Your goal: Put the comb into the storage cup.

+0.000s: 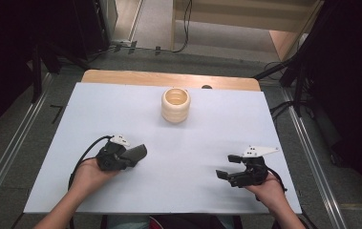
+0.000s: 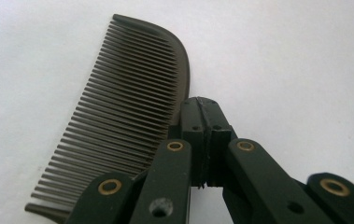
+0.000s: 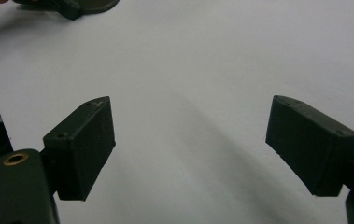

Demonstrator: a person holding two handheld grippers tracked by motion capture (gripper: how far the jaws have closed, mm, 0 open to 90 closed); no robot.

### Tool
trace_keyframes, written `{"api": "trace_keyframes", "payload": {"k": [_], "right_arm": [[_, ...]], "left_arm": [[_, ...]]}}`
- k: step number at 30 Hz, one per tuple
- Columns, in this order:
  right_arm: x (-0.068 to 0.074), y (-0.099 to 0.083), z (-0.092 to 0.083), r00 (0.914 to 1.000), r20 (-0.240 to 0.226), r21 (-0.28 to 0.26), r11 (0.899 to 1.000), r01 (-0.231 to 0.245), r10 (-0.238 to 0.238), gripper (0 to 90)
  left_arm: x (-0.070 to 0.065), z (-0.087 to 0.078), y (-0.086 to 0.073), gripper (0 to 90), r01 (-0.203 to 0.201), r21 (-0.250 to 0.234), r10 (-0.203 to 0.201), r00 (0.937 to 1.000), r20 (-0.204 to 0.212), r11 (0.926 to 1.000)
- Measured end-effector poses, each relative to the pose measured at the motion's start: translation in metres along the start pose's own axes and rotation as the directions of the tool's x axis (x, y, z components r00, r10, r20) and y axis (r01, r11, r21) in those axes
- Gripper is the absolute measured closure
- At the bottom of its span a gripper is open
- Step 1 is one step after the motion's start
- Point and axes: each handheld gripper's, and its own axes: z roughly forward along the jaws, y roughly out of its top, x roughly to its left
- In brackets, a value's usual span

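Note:
A dark fine-toothed comb is held by its spine in my left gripper, whose jaws are pressed together on it. In the high view the left gripper sits low over the white sheet at the left, with the comb sticking out toward the right. My right gripper rests at the right of the sheet, and its jaws stand wide apart with nothing between them. A cream ribbed cup stands upright toward the far middle of the table, apart from both grippers.
A white sheet covers the wooden table. Metal rails run along both sides. Cables and dark equipment lie on the floor beyond the far edge. The left gripper with the comb appears far off in the right gripper view.

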Motion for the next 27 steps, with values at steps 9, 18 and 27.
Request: {"api": "trace_keyframes", "payload": {"k": [9,18,27], "right_arm": [[0.0,0.0,0.001,1.0,-0.001,0.001,1.0,-0.001,0.001,13.8],[0.0,0.0,0.001,1.0,-0.005,0.001,1.0,0.003,-0.003,13.8],[0.0,0.0,0.002,1.0,-0.007,-0.004,1.0,0.001,-0.001,13.8]], "left_arm": [[0.006,0.005,0.009,90.0,0.03,-0.009,-0.03,0.9995,-0.012,0.9995],[0.014,0.007,0.014,90.0,0.066,-0.024,-0.067,0.9977,-0.015,0.9975],[0.018,0.004,0.013,81.9,0.08,-0.045,-0.08,0.9968,0.01,0.9958]]}}
